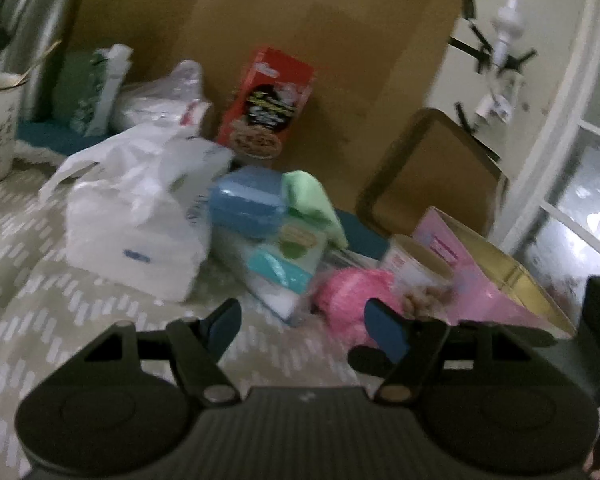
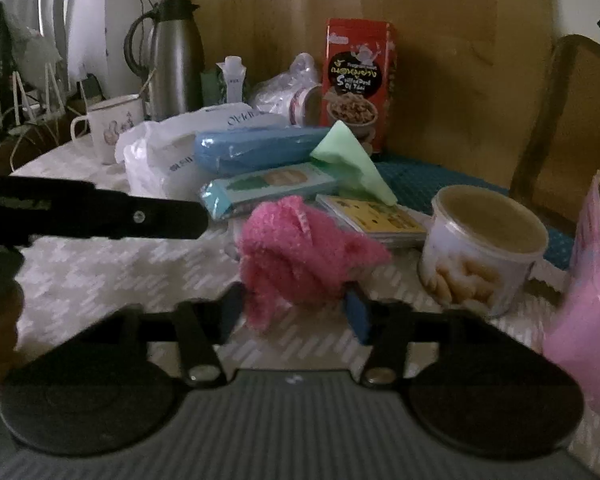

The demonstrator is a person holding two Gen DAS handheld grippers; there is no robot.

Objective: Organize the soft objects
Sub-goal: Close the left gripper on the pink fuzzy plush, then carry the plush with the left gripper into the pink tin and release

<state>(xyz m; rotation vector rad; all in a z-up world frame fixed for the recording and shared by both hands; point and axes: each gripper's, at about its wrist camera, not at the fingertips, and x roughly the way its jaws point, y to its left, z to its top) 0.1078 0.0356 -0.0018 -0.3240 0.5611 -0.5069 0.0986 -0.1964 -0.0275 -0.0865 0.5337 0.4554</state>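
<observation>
The right gripper [image 2: 296,308] has its jaws clamped on a fuzzy pink cloth bundle [image 2: 300,252] above the patterned tabletop [image 2: 100,264]. The left gripper [image 1: 300,320] hovers with jaws apart, holding nothing.

Pink fuzzy cloth [image 2: 300,252] between blue pads [image 2: 358,316]

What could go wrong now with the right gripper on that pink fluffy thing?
The right gripper only pinches the pink fluff's lower edge, so it may slip out when lifted. The biscuit tin stands close beside it and could get bumped. The open left gripper hovers nearby and may collide.
</observation>
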